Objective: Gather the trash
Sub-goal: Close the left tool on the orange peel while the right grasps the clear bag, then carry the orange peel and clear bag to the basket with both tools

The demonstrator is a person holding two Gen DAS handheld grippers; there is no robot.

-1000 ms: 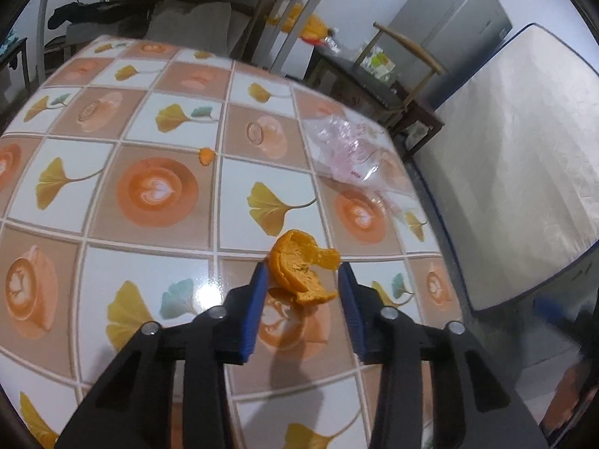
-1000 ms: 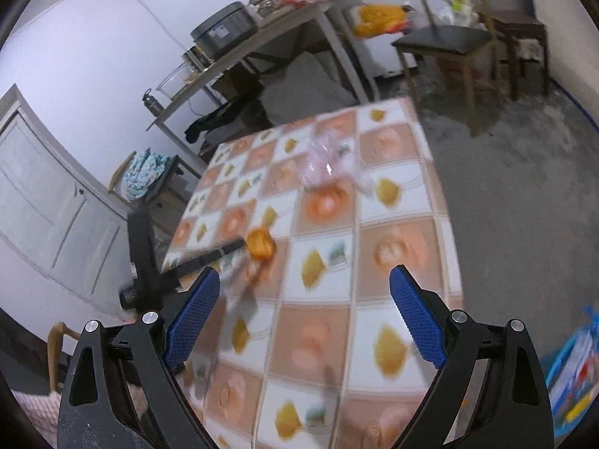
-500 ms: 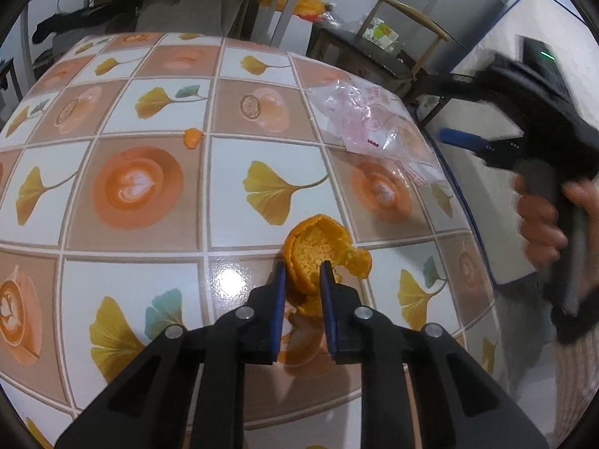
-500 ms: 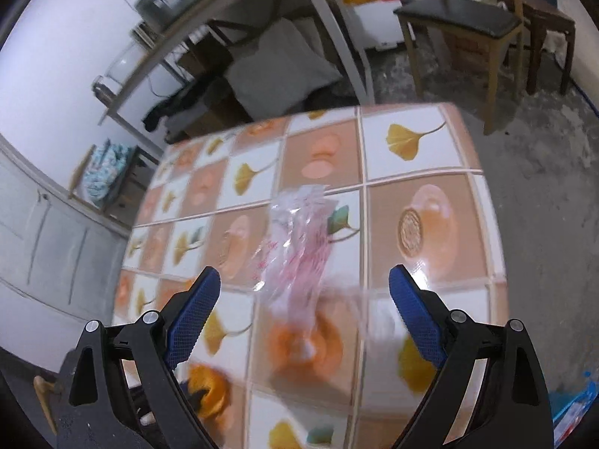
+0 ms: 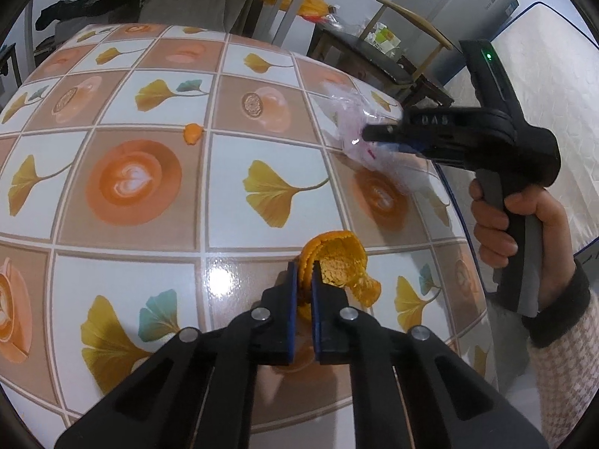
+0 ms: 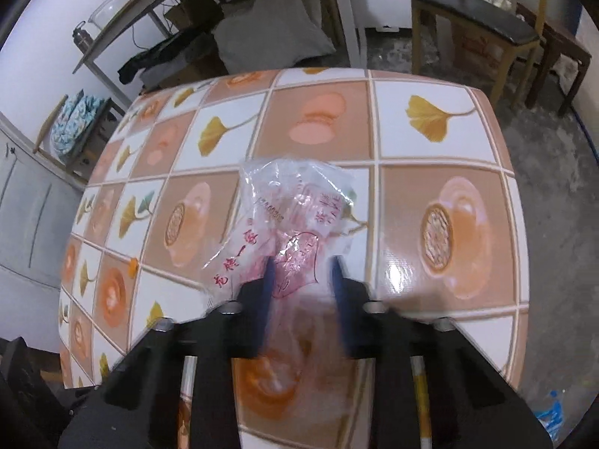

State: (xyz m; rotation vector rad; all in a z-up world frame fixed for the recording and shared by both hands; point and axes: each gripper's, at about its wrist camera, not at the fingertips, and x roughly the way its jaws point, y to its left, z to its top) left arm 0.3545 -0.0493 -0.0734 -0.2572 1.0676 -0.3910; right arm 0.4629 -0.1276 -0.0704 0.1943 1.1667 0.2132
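My left gripper (image 5: 305, 267) is shut on the rim of a large orange peel (image 5: 337, 262) at the near part of the tiled table (image 5: 149, 187). A small bit of orange peel (image 5: 193, 133) lies farther back on the table. A clear plastic bag with red print (image 6: 295, 217) lies near the table's right side. My right gripper (image 6: 301, 265) straddles the bag's near end with its jaws partly closed and a gap between them. In the left wrist view the right gripper (image 5: 374, 134) reaches onto the bag (image 5: 352, 119).
A wooden chair (image 6: 471, 30) stands beyond the table's far edge. A mattress (image 5: 554, 86) leans on the right. A metal-legged shelf table with clutter (image 6: 168, 26) stands behind. The small peel also shows in the right wrist view (image 6: 131, 263).
My left gripper closed on the large peel. My right gripper swung in over the table, came down onto the plastic bag, and its jaws narrowed around it.
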